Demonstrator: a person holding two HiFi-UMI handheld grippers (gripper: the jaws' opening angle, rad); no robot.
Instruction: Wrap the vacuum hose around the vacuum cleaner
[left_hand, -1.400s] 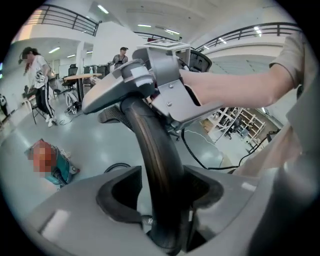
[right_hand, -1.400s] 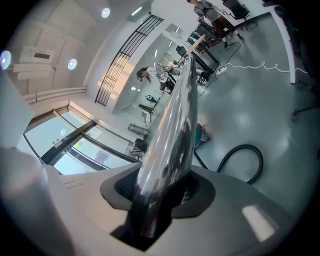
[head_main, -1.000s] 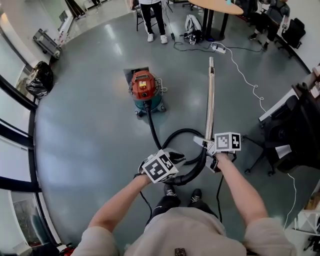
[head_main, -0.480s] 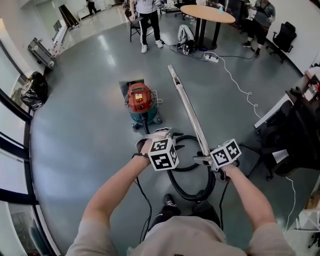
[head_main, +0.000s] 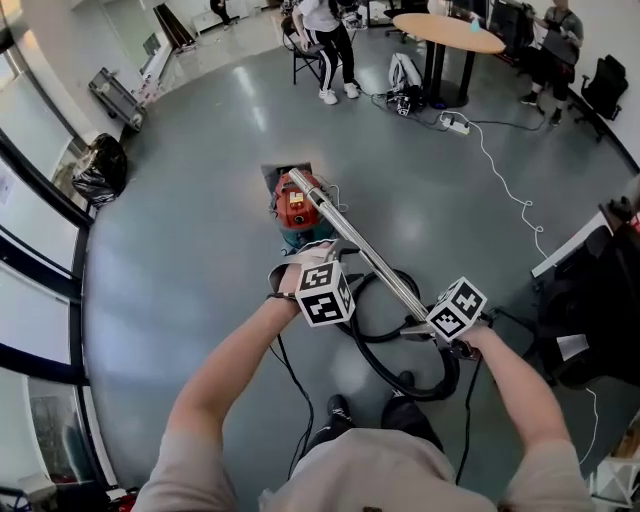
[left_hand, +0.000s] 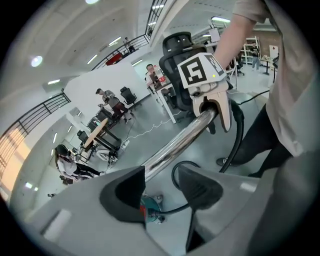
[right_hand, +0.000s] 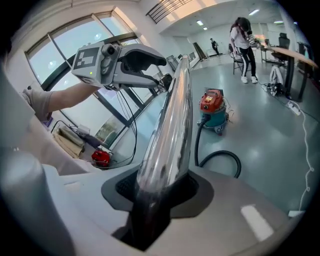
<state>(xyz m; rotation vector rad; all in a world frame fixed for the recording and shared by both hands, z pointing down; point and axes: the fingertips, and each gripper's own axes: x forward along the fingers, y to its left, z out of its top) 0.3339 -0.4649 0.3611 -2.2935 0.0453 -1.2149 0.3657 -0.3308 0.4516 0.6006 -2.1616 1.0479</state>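
The red and teal vacuum cleaner (head_main: 298, 212) stands on the grey floor ahead of me. Its black hose (head_main: 441, 372) runs back and loops on the floor by my feet. My right gripper (head_main: 427, 322) is shut on the near end of the chrome wand (head_main: 352, 238); its jaws have just been closing a little tighter on the wand (right_hand: 172, 125). The wand slants up and left, its tip over the vacuum. My left gripper (head_main: 312, 264) hovers open just left of the wand, holding nothing. In the left gripper view the wand (left_hand: 175, 145) passes beyond the parted jaws of that gripper (left_hand: 160, 192).
A floor hatch (head_main: 285, 172) lies just behind the vacuum. A person (head_main: 325, 40) stands by a chair at the back, near a round table (head_main: 447, 30). A white cable and power strip (head_main: 460, 125) trail right. A black bag (head_main: 100, 170) sits left, an office chair (head_main: 590, 320) right.
The wand has swung from pointing straight ahead to slanting left, its tip now over the vacuum. My left gripper has moved forward and up towards the vacuum. The right gripper has rolled.
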